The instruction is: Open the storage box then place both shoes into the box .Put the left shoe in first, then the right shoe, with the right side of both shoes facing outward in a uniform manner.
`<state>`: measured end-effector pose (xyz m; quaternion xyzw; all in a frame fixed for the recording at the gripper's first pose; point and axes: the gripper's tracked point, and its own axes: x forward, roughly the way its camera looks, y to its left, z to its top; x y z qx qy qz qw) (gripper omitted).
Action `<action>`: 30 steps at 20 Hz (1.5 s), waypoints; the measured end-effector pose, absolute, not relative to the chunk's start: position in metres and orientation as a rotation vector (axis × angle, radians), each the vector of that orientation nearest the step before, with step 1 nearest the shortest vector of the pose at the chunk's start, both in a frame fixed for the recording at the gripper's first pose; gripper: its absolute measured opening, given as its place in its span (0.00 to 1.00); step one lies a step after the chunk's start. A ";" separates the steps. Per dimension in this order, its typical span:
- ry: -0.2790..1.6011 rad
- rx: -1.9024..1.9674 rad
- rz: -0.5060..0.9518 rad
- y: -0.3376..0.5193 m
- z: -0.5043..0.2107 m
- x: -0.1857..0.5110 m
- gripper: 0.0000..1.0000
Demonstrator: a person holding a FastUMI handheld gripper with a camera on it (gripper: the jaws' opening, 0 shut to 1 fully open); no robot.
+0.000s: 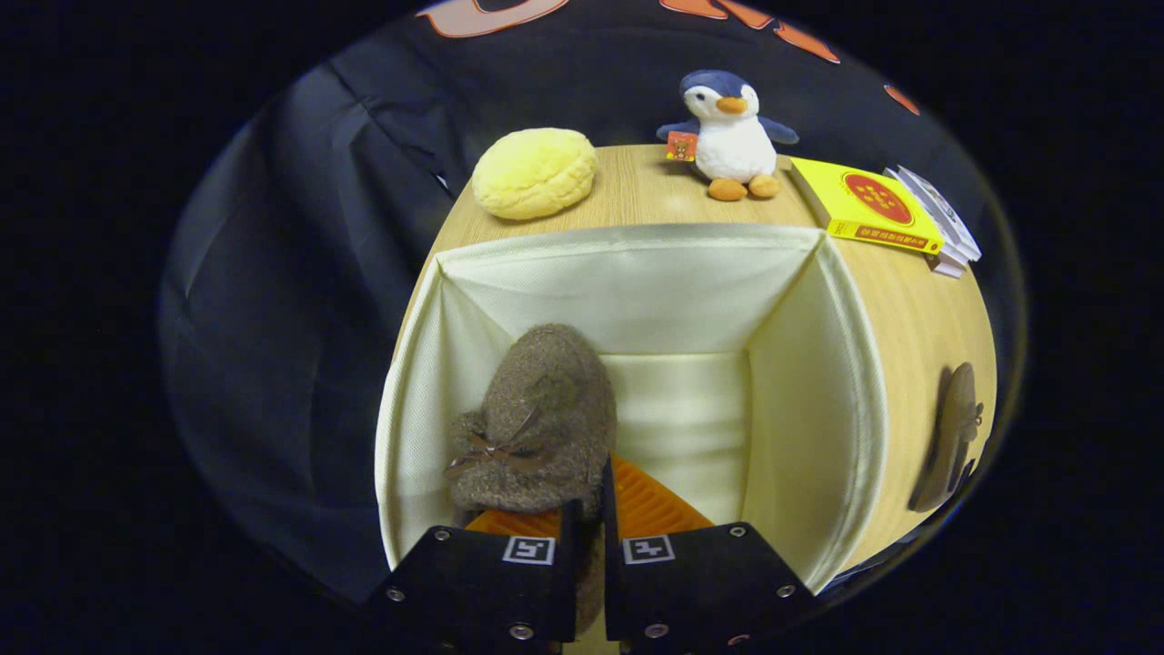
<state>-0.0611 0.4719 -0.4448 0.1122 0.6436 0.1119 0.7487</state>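
Gripper view looks down into the open storage box [637, 282], cream fabric walls, sitting on a wooden surface [918, 318]. Left side of the box holds a fuzzy brown shoe [536, 418] with a small bow, toe pointing away from the gripper, heel end near the fingers. Gripper [589, 509] sits just behind it, fingers drawn nearly together with a thin strip of the shoe's heel caught in the narrow gap; both fingers look pressed on it. Rest of the box floor to the right of the shoe is bare. Beyond the box on the surface, left to right: a yellow bun-shaped plush [535, 173], a penguin plush [730, 136] upright with a small tag, a yellow book [864, 207] lying flat, white booklets [941, 223] stacked just beside it. Far right, outside the box wall, the second brown shoe [950, 437] lies on the surface.
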 end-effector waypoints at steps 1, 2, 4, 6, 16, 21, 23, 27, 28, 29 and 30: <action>1.416 0.264 0.264 0.476 -0.443 -0.065 0.20; 1.442 0.259 0.278 0.475 -0.443 -0.072 0.23; 1.445 0.268 0.329 0.472 -0.437 -0.077 0.31; 1.425 0.315 0.399 0.474 -0.423 -0.076 0.40; 1.112 0.370 0.611 0.418 -0.320 -0.048 0.78; 1.053 0.363 0.602 0.360 -0.298 -0.050 0.96; 1.035 0.373 0.558 0.327 -0.301 -0.045 0.97; 1.057 0.339 0.425 0.244 -0.327 -0.050 0.97; 1.072 0.335 0.395 0.225 -0.336 -0.052 0.97; 1.081 0.336 0.366 0.207 -0.346 -0.054 0.97; 1.090 0.337 0.336 0.190 -0.353 -0.058 0.96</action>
